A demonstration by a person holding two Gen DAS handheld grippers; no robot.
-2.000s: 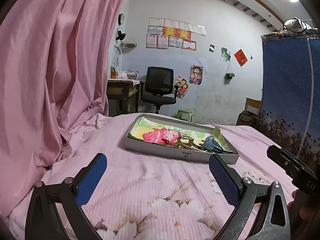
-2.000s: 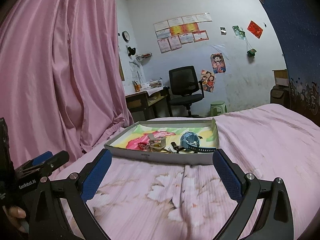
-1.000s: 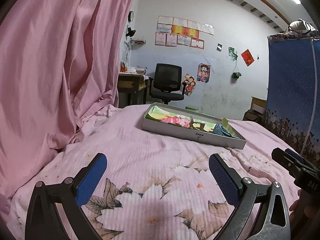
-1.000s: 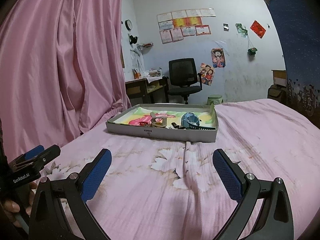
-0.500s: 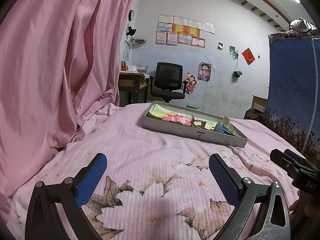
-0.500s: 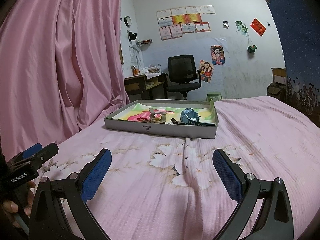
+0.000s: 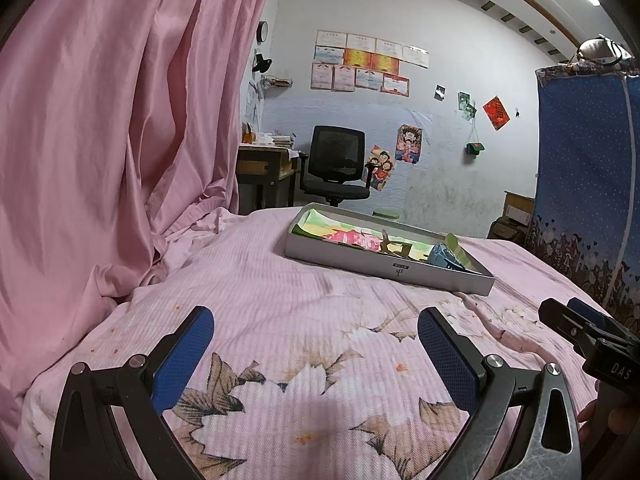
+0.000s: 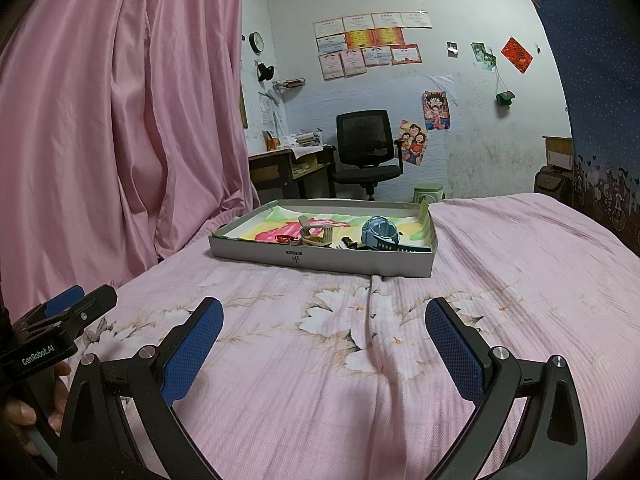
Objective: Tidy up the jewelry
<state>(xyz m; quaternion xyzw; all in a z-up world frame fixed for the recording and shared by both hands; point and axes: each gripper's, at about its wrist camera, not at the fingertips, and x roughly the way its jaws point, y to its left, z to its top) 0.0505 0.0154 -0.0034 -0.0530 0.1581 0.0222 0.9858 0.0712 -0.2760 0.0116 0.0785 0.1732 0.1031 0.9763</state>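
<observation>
Both the left gripper and right gripper, fingers spread and empty, sit well short of the tray, which lies straight ahead of the right one, long side facing it.

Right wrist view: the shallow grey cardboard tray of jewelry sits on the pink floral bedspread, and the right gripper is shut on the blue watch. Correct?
Not quite. The shallow grey cardboard tray does sit on the pink floral bedspread, but the right gripper is open and empty, short of the tray. The blue watch lies inside the tray, as the right wrist view shows.
</observation>
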